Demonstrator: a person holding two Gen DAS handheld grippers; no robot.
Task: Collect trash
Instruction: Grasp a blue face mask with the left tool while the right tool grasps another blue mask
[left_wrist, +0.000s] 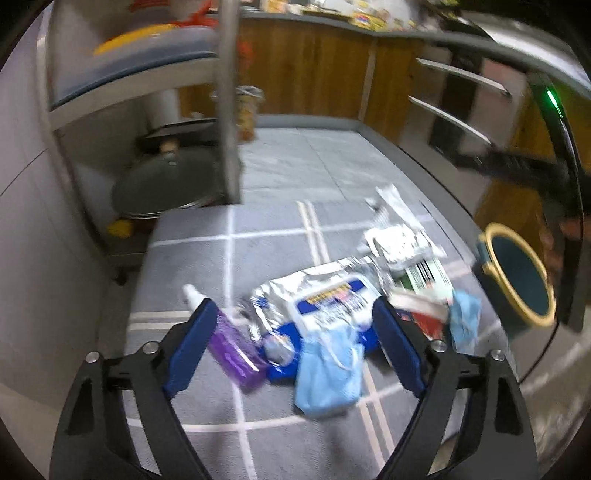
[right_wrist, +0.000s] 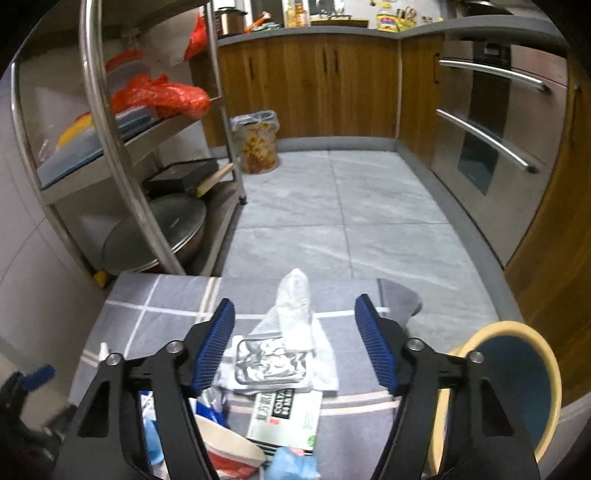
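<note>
Lying on a grey checked mat (right_wrist: 155, 325), trash litters the tiled kitchen floor (right_wrist: 332, 206).

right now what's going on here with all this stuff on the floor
A person holding a gripper in each hand is collecting trash scattered on a grey mat. The left gripper hangs open over a blue face mask and a foil wrapper, beside a purple bottle. The right gripper is open above a foil tray. Neither holds anything. A blue bin with a yellow rim waits to the right.
</note>
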